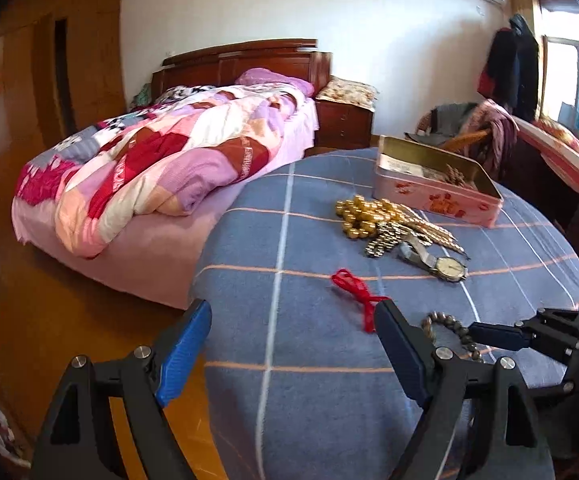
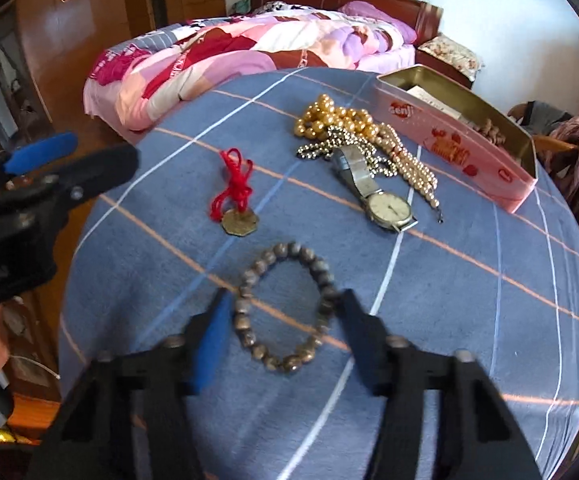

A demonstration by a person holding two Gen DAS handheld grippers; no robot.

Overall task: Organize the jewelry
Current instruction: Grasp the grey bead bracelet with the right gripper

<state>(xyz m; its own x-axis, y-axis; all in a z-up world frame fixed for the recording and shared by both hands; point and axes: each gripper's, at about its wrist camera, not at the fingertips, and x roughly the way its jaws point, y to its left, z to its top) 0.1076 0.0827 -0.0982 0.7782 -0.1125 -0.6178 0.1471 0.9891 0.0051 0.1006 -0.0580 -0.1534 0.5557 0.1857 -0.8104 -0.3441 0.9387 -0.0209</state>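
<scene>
A brown bead bracelet (image 2: pixel 285 308) lies on the blue checked tablecloth (image 2: pixel 469 300). My right gripper (image 2: pixel 285 300) is open, its jaws on either side of the bracelet. In the left wrist view the bracelet (image 1: pixel 449 330) lies by the right gripper's fingertips (image 1: pixel 489 336). My left gripper (image 1: pixel 293 312) is open and empty above the table's left edge. A red cord with a brass pendant (image 2: pixel 237 196), a wristwatch (image 2: pixel 389 206), gold pearl strands (image 2: pixel 353 124) and a dark bead chain (image 2: pixel 329 146) lie farther back. An open pink tin (image 2: pixel 461 140) stands at the back right.
A bed with a patchwork quilt (image 1: pixel 161 160) stands beyond the table's far left. A chair with clothes (image 1: pixel 473 128) is behind the tin. Wooden floor (image 1: pixel 49 300) lies left of the table.
</scene>
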